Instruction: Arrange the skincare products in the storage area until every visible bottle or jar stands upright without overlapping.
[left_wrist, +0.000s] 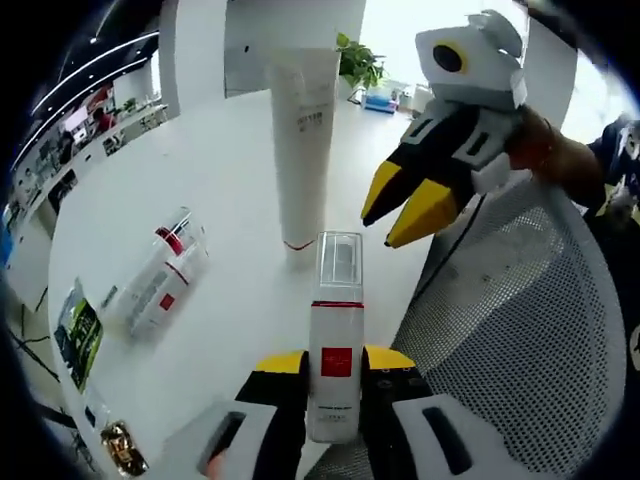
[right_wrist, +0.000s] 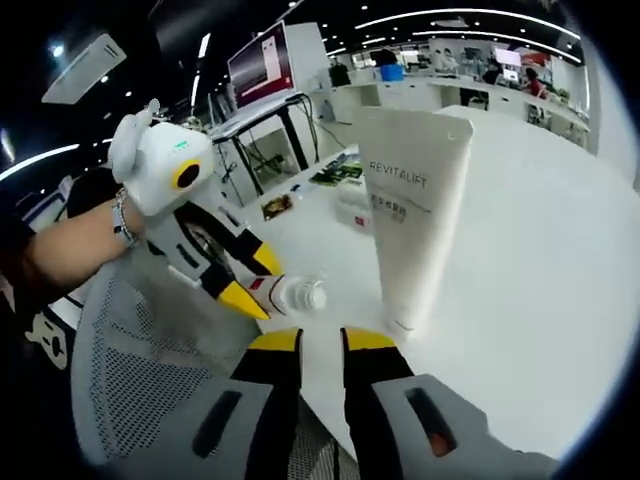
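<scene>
The left gripper (left_wrist: 335, 372) has its yellow-tipped jaws clamped on a small white bottle with a red square label and a clear cap (left_wrist: 337, 335), held upright above the round white table (left_wrist: 230, 180). The right gripper (right_wrist: 320, 342), seen at two o'clock in the left gripper view, holds nothing; its jaws stand slightly apart.

Beyond the bottle, at twelve o'clock, the tall white tube (left_wrist: 300, 150) stands on its cap. At nine o'clock two clear-and-white bottles with red bands (left_wrist: 165, 270) lie on their sides, touching.

To place well, I would lower the held bottle straight down beside the tube, apart from it, and release only once its base sits flat. The lying pair remains to be stood up.
</scene>
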